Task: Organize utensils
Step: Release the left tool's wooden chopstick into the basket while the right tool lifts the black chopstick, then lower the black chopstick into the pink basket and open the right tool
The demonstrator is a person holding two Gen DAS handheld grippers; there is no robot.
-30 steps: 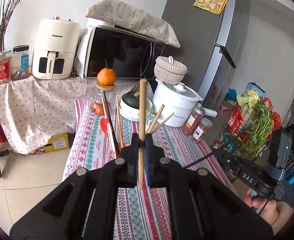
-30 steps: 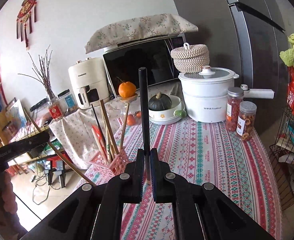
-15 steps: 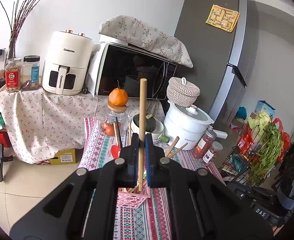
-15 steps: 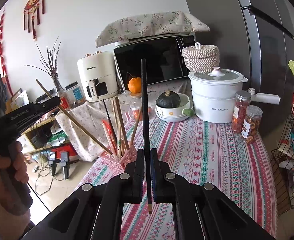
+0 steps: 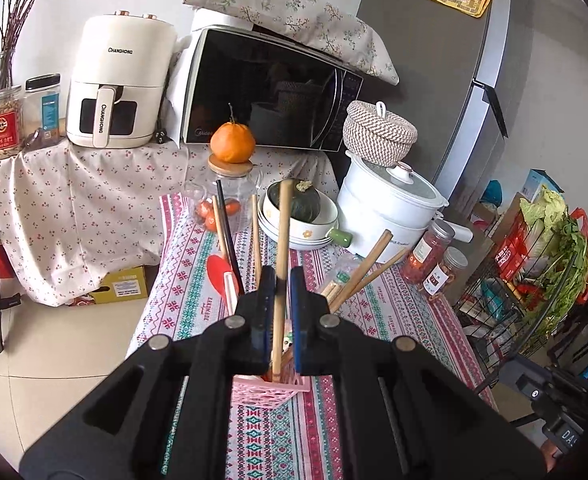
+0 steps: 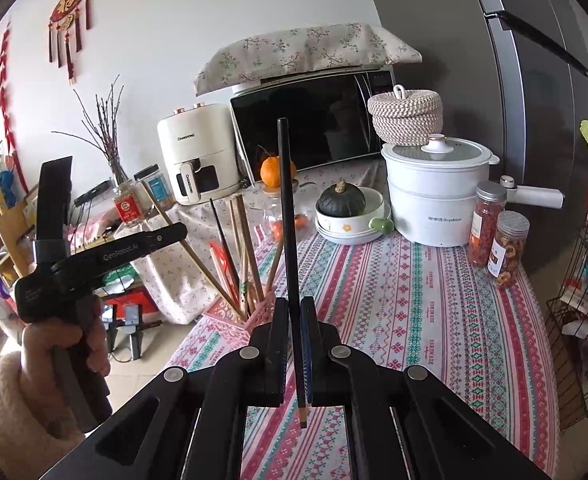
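Observation:
My left gripper holds a wooden chopstick upright between its jaws, its lower end inside the pink lattice holder on the striped tablecloth. The holder carries several wooden and black chopsticks and a red spatula. My right gripper is shut on a black chopstick, held upright above the table, to the right of the holder. In the right wrist view the left gripper is up at the left with its chopstick slanting down into the holder.
Behind the holder stand a glass jar with an orange on its lid, stacked bowls holding a squash, a white pot and two spice jars. A wire rack of vegetables is at right.
The left gripper has lowered its wooden chopstick into the pink holder. The right gripper has moved slightly nearer the holder, still holding the black chopstick upright.

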